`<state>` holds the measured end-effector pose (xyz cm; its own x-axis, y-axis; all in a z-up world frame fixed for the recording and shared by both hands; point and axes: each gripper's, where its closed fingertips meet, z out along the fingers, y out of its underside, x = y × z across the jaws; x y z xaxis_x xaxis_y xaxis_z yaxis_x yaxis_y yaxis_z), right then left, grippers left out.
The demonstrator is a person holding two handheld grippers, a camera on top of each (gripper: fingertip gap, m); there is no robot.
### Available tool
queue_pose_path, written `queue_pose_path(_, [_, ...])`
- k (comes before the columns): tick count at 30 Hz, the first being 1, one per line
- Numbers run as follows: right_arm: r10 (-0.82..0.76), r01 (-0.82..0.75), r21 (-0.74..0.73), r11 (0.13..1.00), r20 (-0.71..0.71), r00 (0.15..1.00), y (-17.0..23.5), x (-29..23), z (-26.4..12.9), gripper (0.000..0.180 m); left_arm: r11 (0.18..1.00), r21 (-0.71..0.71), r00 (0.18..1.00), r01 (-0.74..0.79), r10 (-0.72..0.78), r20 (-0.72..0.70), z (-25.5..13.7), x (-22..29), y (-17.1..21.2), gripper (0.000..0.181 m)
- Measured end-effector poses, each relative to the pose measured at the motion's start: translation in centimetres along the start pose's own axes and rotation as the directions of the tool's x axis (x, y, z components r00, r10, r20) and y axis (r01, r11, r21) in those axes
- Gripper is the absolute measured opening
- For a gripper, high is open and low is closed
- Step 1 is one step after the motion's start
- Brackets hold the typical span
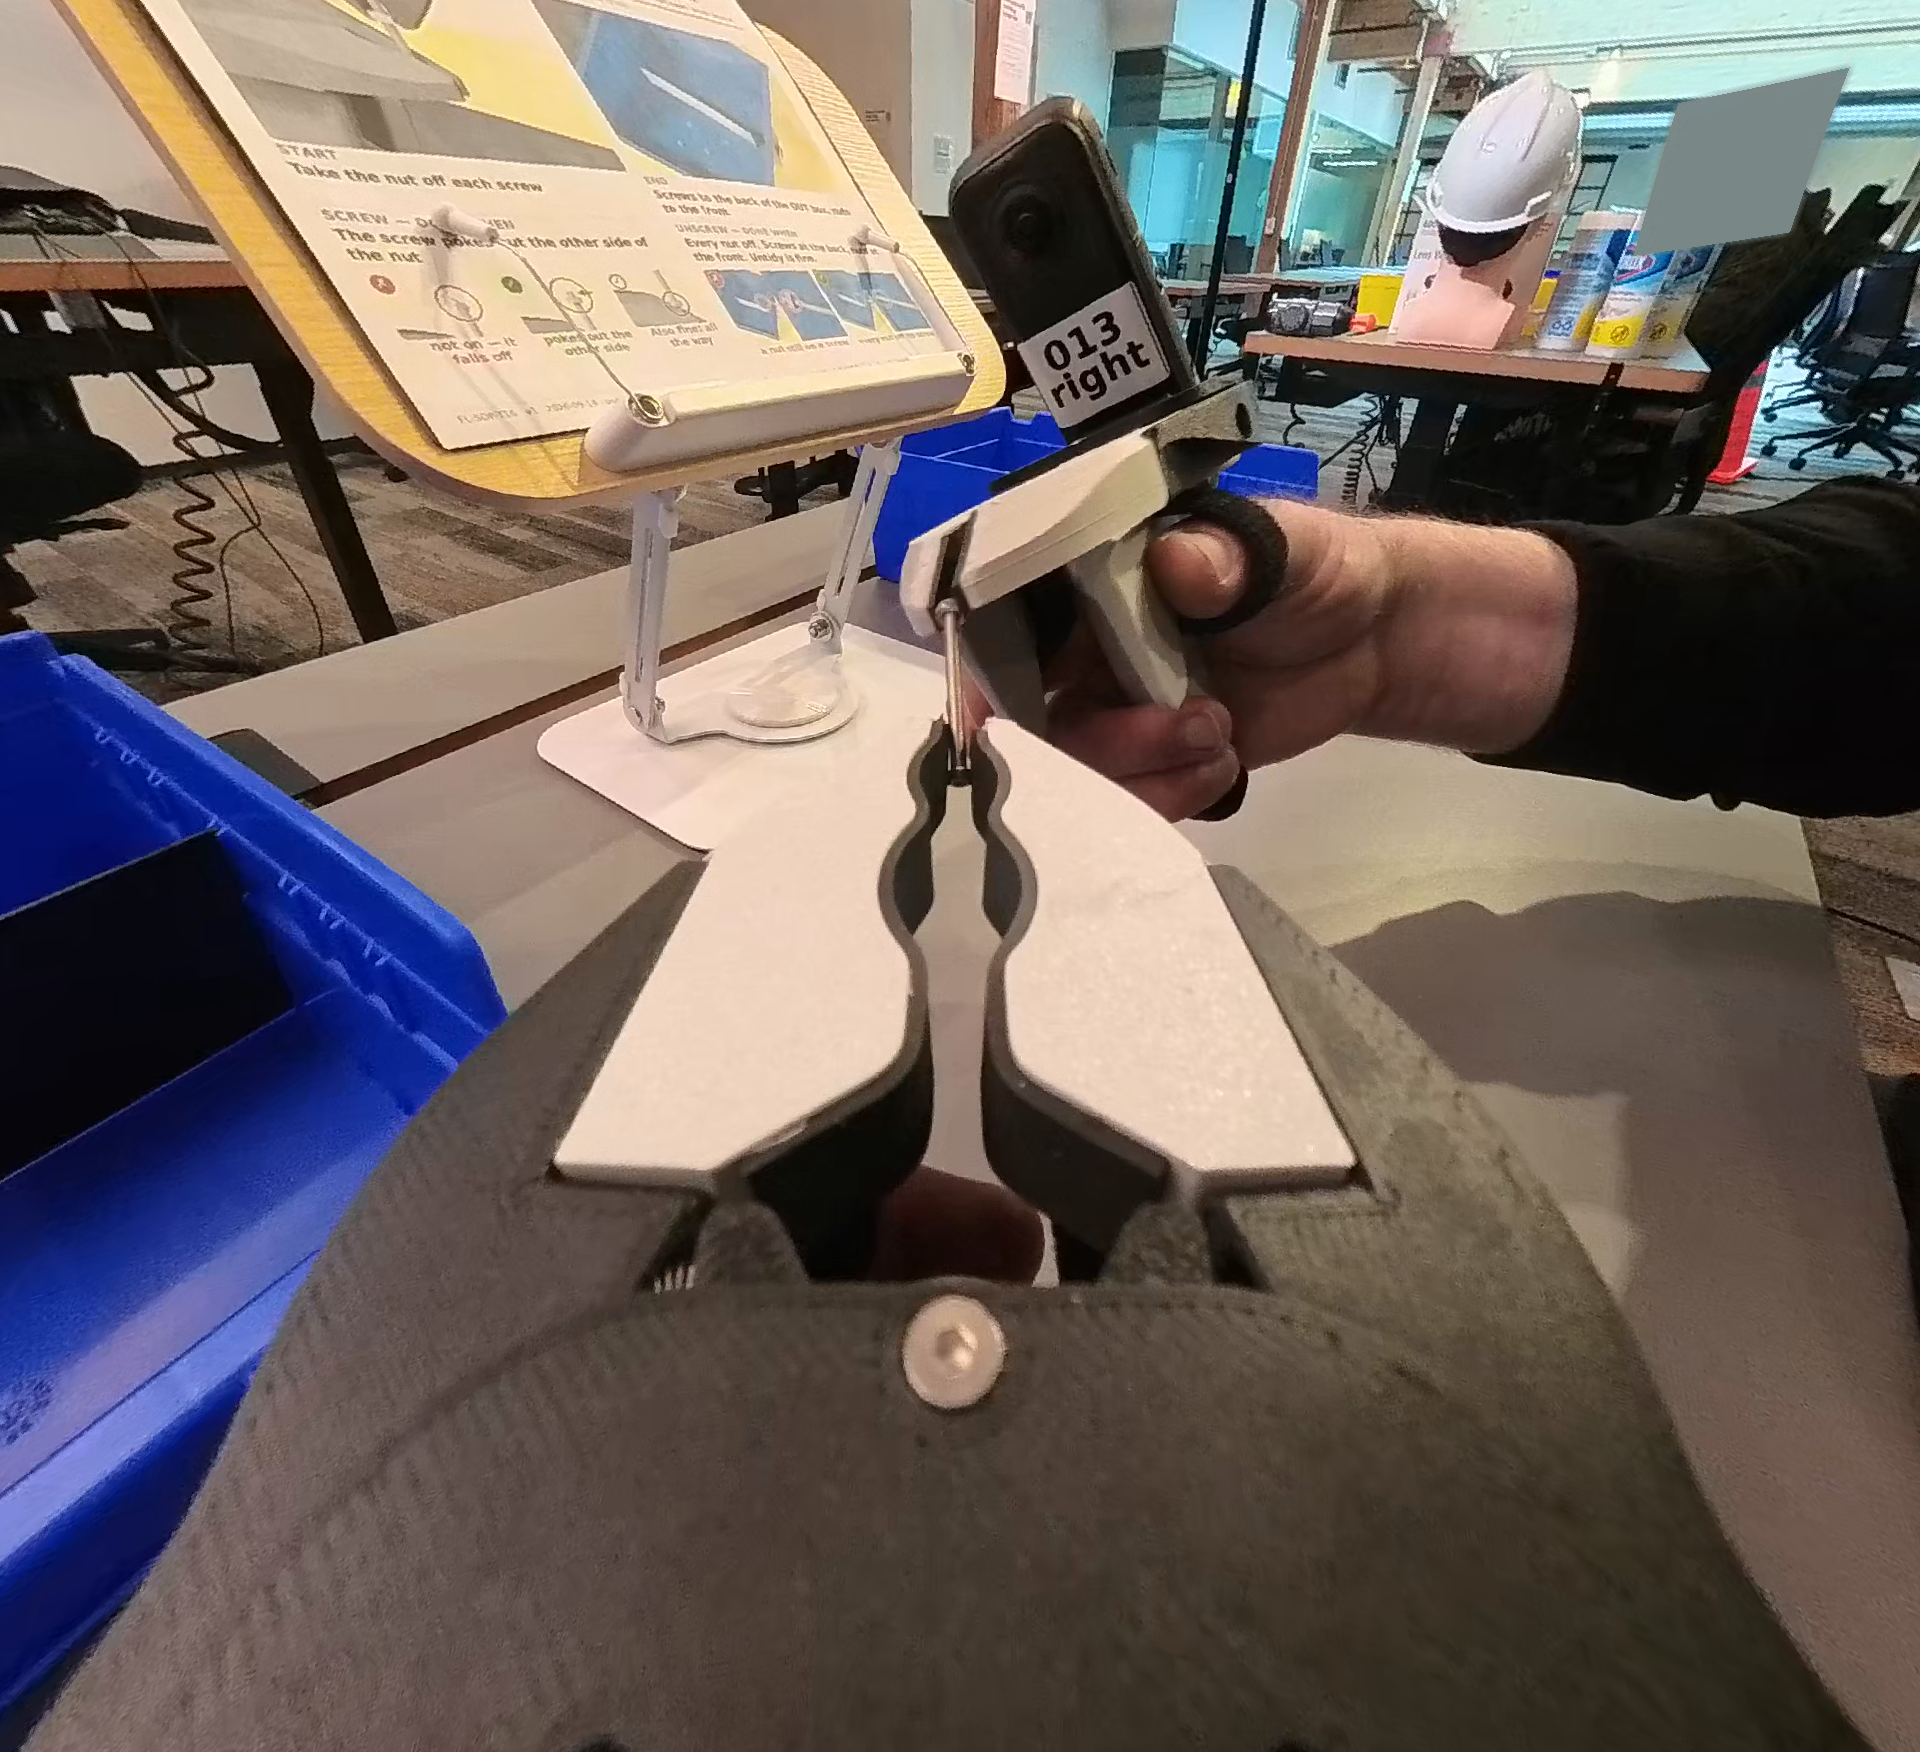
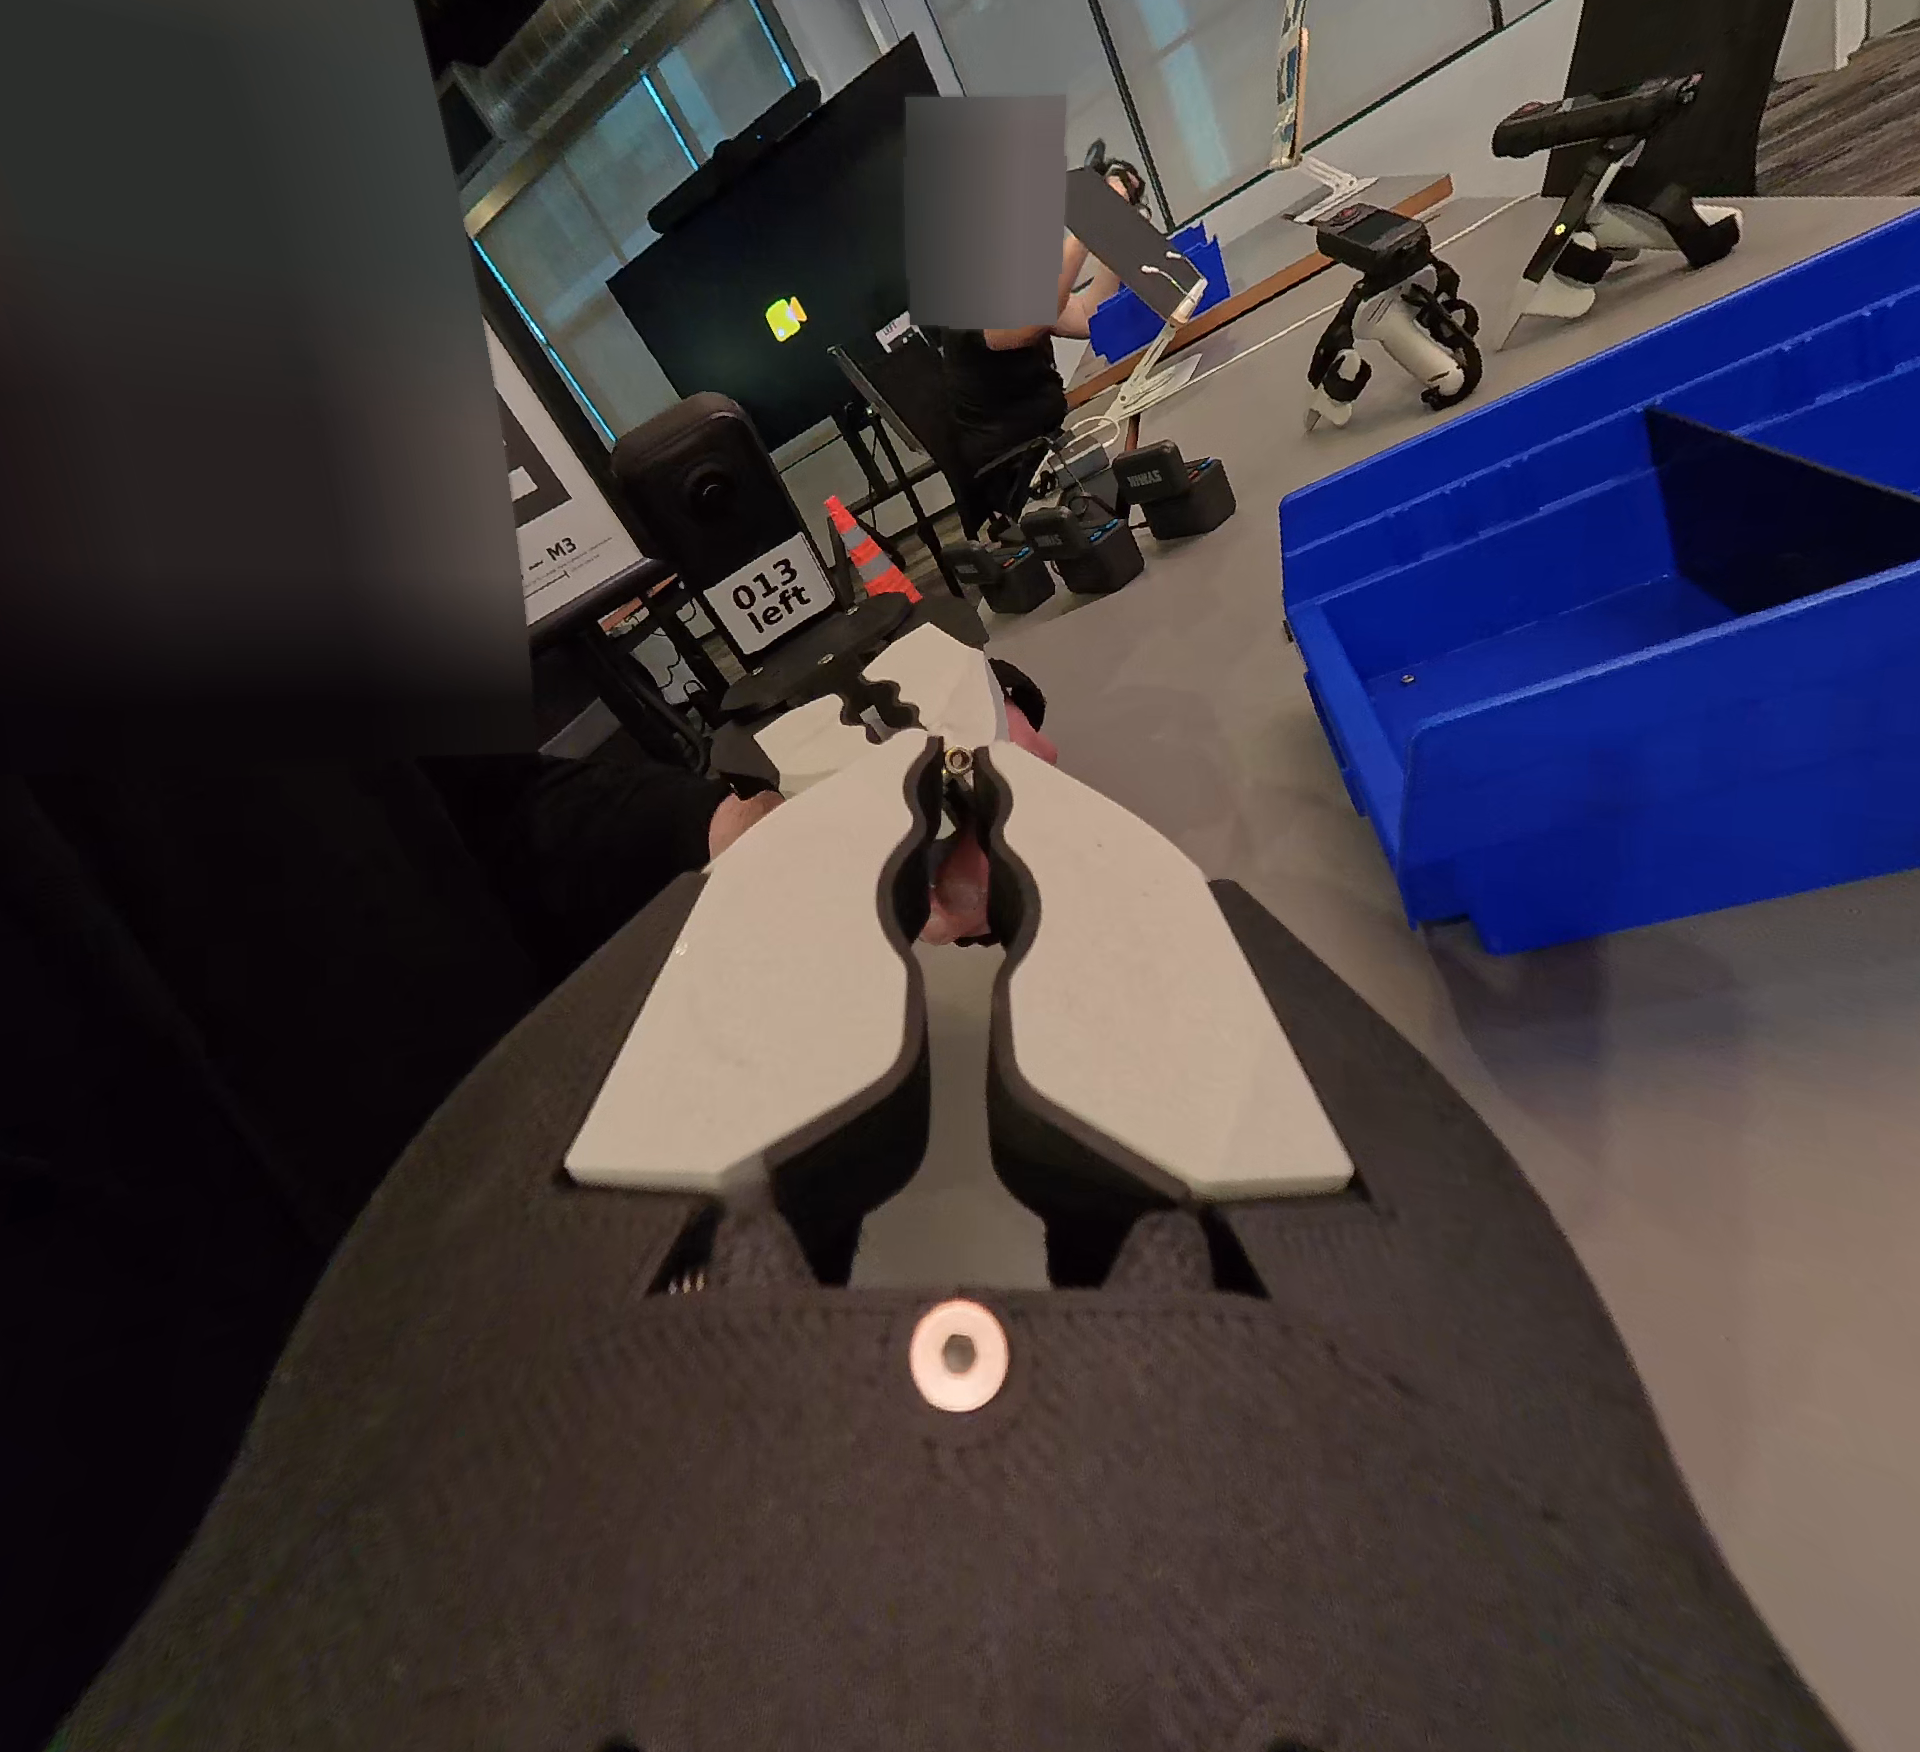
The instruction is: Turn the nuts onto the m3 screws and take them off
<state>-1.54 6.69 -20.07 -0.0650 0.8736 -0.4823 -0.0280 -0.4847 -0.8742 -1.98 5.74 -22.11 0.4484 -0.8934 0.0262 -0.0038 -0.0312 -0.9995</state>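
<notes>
Both tongs tight on screw

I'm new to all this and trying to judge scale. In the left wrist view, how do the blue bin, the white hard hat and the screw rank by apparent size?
1. Blue bin, though it sits nearest the camera, which inflates it.
2. White hard hat, far back.
3. Screw, a thin pin.
</notes>
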Motion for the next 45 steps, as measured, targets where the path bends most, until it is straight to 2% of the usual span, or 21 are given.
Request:
queue_pose_path(22, [-0.014,0.014,-0.015,1.0,0.0,1.0,0.3,-0.1,0.0,0.005,1.0,-0.006,1.0,-0.008,0.007,-0.006,0.0,0.2,0.0,0.003])
queue_pose_path(35, [0.058,-0.062,-0.112,0.992,-0.045,0.997,1.7,0.4,-0.3,0.005,0.967,-0.135,0.975,-0.215,0.221,0.03,0.0,0.3,1.5,0.003])
queue_pose_path(45, [0.036,-0.041,-0.103,0.994,-0.051,0.998,1.5,0.1,-0.4,0.005,0.973,-0.118,0.978,-0.198,0.204,0.043,0.1,0.3,1.3,0.003])
